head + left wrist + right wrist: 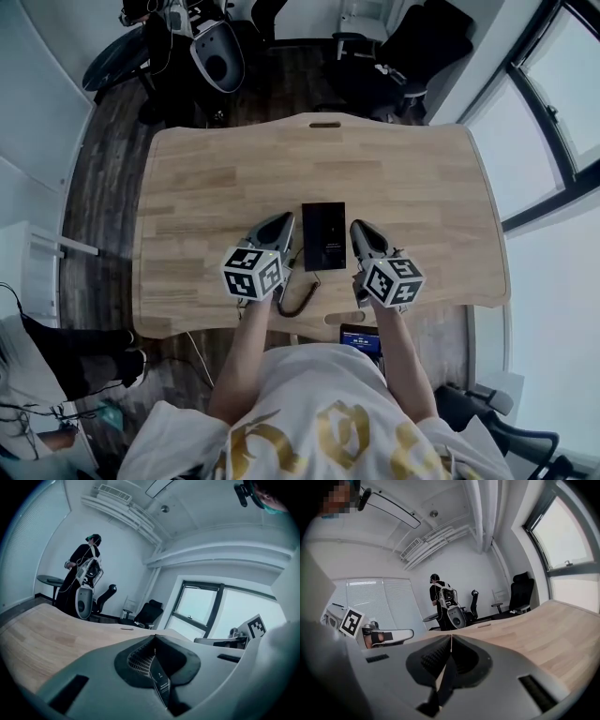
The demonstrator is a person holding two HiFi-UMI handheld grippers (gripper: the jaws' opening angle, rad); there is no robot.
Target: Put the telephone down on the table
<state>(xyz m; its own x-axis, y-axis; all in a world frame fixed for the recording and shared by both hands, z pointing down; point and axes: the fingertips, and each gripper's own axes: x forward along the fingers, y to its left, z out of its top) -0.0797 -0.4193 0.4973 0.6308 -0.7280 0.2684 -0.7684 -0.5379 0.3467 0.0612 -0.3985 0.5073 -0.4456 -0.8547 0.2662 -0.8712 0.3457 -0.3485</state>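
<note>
The big wooden table (206, 187) fills the middle of the room. A person stands at its 6 o'clock edge with a gripper in each hand.

The left gripper (284, 223) is at the phone's 9 o'clock and the right gripper (358, 227) is at its 3 o'clock. Both hang just beside it, one on each side, like two hands that work as a pair. Both have their jaws pressed tight together. A thin dark strip shows low between each pair of jaws, and I cannot tell what it is.

The phone (323, 234) is a flat black block. It looks to be lying on the table near the middle, long side running from 12 to 6. I think the job is done or nearly done, since nothing seems to hold it.

Its cord (298, 298) curls off toward 7 o'clock, loose so it does not tug.

A small lit screen (361, 337) sits at 5 o'clock by the table edge.
</note>
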